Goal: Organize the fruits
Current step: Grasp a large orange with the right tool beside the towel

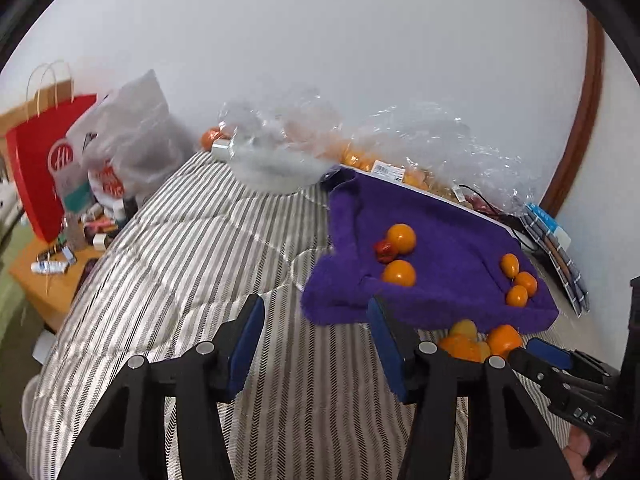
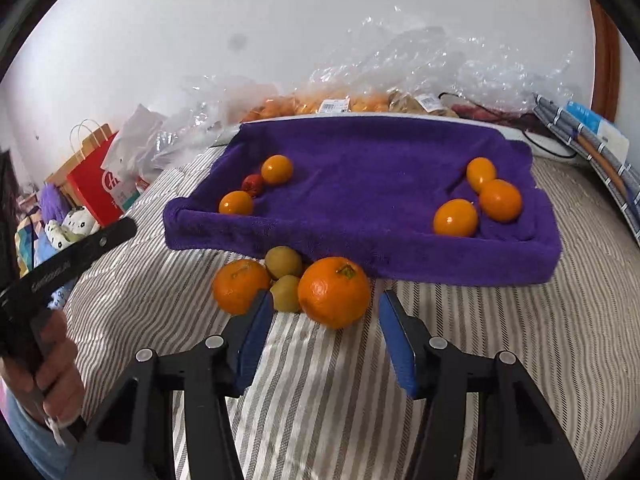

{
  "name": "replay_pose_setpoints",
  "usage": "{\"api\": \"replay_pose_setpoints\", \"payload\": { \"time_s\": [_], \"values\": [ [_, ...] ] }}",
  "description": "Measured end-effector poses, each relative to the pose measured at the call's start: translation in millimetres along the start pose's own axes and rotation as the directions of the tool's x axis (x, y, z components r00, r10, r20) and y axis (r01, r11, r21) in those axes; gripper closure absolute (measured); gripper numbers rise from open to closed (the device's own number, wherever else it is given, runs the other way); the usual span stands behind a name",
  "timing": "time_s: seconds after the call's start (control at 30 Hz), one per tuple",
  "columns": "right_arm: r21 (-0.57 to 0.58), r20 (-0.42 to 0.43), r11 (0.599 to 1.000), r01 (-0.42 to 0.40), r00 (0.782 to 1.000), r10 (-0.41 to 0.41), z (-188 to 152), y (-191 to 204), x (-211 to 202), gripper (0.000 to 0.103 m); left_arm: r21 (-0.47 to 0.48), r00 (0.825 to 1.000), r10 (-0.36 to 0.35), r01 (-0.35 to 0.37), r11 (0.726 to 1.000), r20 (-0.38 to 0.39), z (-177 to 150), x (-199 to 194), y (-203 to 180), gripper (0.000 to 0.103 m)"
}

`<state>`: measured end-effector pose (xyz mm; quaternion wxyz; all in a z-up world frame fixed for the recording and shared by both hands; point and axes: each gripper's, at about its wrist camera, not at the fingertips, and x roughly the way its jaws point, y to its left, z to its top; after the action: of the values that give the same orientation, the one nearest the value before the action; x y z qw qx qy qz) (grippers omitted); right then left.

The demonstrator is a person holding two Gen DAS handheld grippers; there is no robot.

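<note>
A purple towel-covered tray (image 2: 400, 248) lies on the striped bed. On its left side sit two small oranges (image 2: 277, 169) and a red fruit (image 2: 253, 184); three small oranges (image 2: 500, 200) sit on its right. In front of the tray lie a big orange (image 2: 334, 292), a second orange (image 2: 239, 286) and two yellow-green fruits (image 2: 283, 262). My right gripper (image 2: 326, 322) is open, its blue pads either side of the big orange's near edge without touching it. My left gripper (image 1: 316, 332) is open over bare bedding, left of the tray (image 1: 360, 308), nothing between its fingers.
Crinkled clear plastic bags (image 2: 400, 68) with more fruit lie behind the tray by the wall. A red paper bag (image 1: 36, 168) and clutter stand on a side table at the left. A striped cloth (image 2: 592, 148) lies at the right. A hand (image 2: 52, 360) holds the left gripper.
</note>
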<state>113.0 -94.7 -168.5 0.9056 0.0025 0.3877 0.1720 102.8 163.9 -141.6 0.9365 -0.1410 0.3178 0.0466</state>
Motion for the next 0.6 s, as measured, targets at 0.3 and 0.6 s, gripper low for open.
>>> {"api": "replay_pose_setpoints", "payload": {
  "time_s": [0.3, 0.6],
  "values": [
    [0.06, -0.041, 0.998, -0.016, 0.999, 0.018, 5.7, -11.1, 25.5, 0.048, -0.03, 1.0, 0.018, -0.018, 0.999, -0.014, -3.0, 5.0, 7.4, 0.052],
    [0.114, -0.017, 0.991, -0.066, 0.998, 0.068, 4.2, -28.9, 16.4, 0.06, 0.062, 0.999, 0.046, -0.045, 0.997, -0.015, -7.8, 7.7, -8.4, 0.052]
  ]
}}
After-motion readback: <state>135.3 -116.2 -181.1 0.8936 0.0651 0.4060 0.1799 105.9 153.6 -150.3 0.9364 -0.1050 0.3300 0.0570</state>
